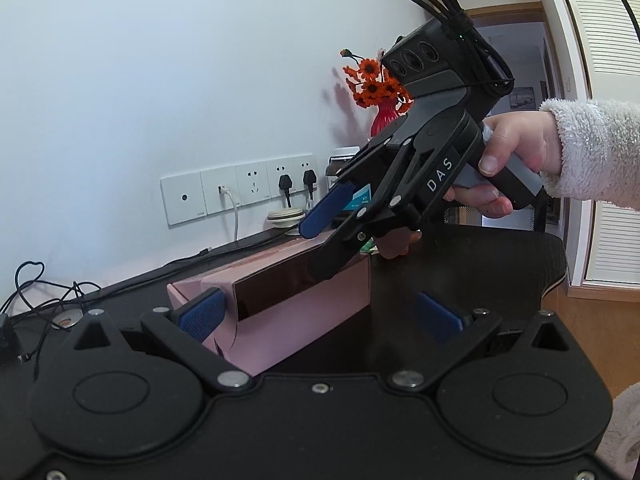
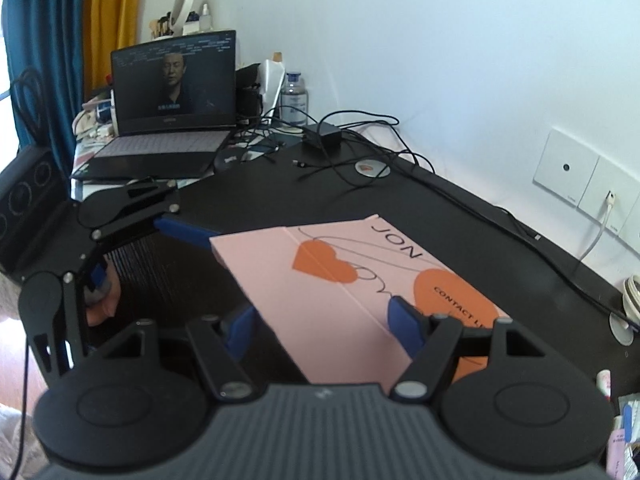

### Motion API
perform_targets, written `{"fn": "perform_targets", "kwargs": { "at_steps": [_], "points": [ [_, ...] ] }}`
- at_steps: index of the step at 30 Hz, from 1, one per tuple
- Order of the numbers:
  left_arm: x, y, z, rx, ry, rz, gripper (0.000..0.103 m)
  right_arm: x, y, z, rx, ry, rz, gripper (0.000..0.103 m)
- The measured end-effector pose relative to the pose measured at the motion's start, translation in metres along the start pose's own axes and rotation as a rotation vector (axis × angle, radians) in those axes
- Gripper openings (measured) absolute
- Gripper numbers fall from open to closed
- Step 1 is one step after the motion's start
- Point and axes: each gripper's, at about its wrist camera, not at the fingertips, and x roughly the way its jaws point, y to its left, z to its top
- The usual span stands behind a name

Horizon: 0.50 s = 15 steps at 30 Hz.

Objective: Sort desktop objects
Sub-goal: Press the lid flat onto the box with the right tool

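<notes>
A pink cardboard box [image 1: 280,300] with orange hearts on its lid lies on the black desk [image 1: 480,272]; it also shows in the right wrist view [image 2: 320,280]. My left gripper [image 1: 320,316] is open, its blue pads either side of the box's near end. My right gripper [image 2: 324,324] is open above the lid, its pads at the box's other end. In the left wrist view the right gripper [image 1: 316,240] hangs over the box's far end, held by a hand in a fleece sleeve. The left gripper [image 2: 160,248] shows at left in the right wrist view.
A red vase of orange flowers [image 1: 380,100], a jar and a wall socket strip [image 1: 240,192] stand behind the box. An open laptop [image 2: 168,120], a bottle, a charger [image 2: 324,134] and loose cables lie at the desk's far end. Small items lie at the right edge.
</notes>
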Motion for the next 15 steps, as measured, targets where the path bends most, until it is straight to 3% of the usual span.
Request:
{"fn": "perform_targets", "kwargs": {
  "at_steps": [4,9,15],
  "points": [
    [-0.003,-0.004,0.000,-0.014,0.011,-0.011,0.103,-0.001,0.001,-0.003,-0.030,-0.002,-0.004,0.070],
    [-0.005,0.015,0.000,-0.106,0.028,-0.045,0.103,-0.002,0.001,-0.003,-0.044,-0.003,-0.003,0.070],
    [0.003,0.029,0.005,-0.157,0.033,-0.028,0.103,-0.001,0.000,-0.003,-0.060,0.001,0.004,0.070]
  ]
}}
